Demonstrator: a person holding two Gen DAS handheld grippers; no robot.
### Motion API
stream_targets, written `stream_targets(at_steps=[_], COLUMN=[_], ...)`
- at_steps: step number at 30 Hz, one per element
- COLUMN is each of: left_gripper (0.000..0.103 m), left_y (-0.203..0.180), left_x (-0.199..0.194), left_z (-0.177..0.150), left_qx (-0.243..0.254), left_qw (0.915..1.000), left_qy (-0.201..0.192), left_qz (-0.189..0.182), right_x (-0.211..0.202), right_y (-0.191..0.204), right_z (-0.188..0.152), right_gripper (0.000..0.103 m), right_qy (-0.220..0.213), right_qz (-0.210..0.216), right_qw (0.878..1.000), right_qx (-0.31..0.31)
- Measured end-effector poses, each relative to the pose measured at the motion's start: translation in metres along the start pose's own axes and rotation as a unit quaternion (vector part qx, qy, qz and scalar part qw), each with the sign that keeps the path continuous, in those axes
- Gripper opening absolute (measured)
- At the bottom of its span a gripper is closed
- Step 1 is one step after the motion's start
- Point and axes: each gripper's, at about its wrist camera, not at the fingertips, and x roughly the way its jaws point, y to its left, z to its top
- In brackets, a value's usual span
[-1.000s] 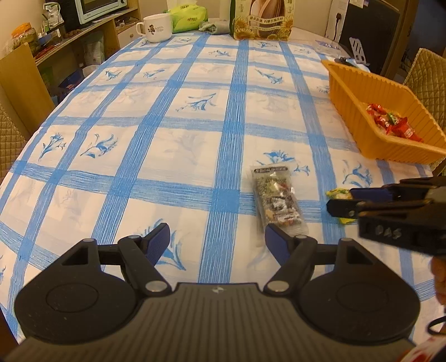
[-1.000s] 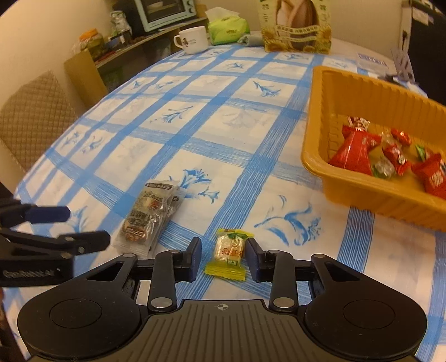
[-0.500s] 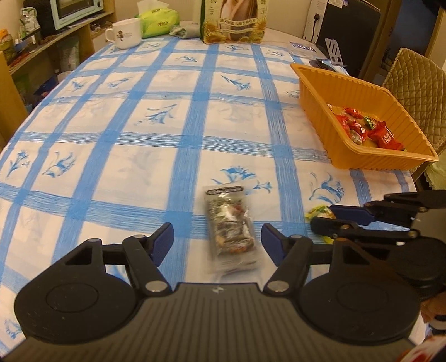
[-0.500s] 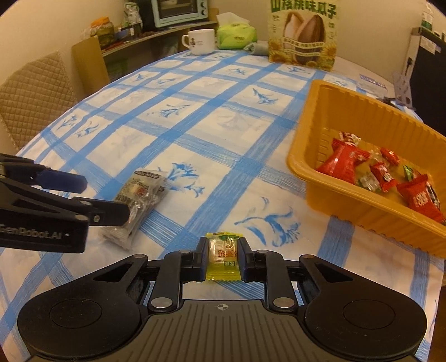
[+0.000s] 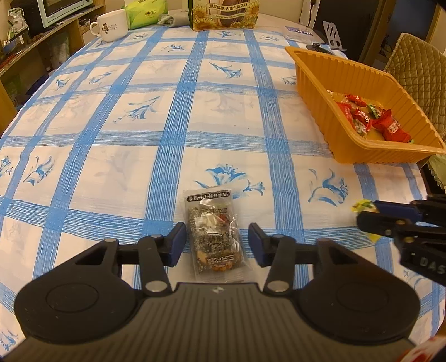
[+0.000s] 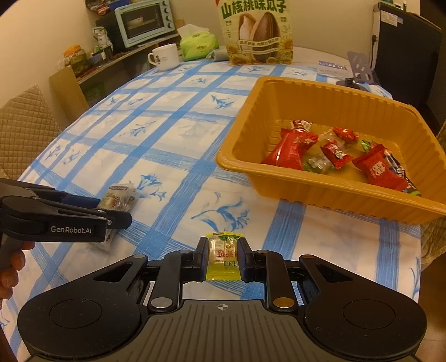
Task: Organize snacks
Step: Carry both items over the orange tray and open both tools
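The right gripper (image 6: pixel 223 257) has its jaws clamped on a small yellow candy (image 6: pixel 223 257), holding it clear of the surface (image 6: pixel 172 133), just short of the orange basket's (image 6: pixel 329 192) near wall. That basket sits toward the right edge of the surface and already holds several red-wrapped sweets (image 6: pixel 290 147) and a few clear ones. The left gripper (image 5: pixel 214 243) has its jaws spread wide on either side of a clear packet of mixed nuts (image 5: pixel 213 236), which lies flat on the blue-checked cloth near the front edge; the blue pads (image 5: pixel 178 242) stand just beside the packet without pinching it. At the far edge of the surface stand a white mug (image 5: pixel 111 23), a green tissue pack (image 6: pixel 199 44) and a large bag of sunflower seeds (image 6: pixel 257 30). A toaster oven (image 6: pixel 143 21) sits on a shelf beyond the far left corner.
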Motion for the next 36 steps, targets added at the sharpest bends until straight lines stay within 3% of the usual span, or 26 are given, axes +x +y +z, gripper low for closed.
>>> stream_targets(at_steps=[5,24,36], left_gripper=[0.035,0.034,0.034], left_y=[0.002,-0.001,-0.035], left_x=[0.000,-0.051,-0.089], left_z=[-0.001,-0.007,0.006], left_qx=[-0.003,-0.002,0.025], left_qw=[1.0000,0.9995,0.9963], left_qy=[0.001,-0.030,-0.068], left_qz=[0.003,-0.011,-0.047], right_x=[-0.007,-0.038,-0.072], right_y=[-0.005,-0.009,-0.027], right_z=[-0.002,-0.003,-0.006], right_gripper=[0.022,0.022,0.022], right_qy=[-0.002,-0.022,-0.044], right_qz=[0.002,0.022,0.030], right_qw=[1.000,0.999,0.998], right_qx=[0.007,0.016,0.032])
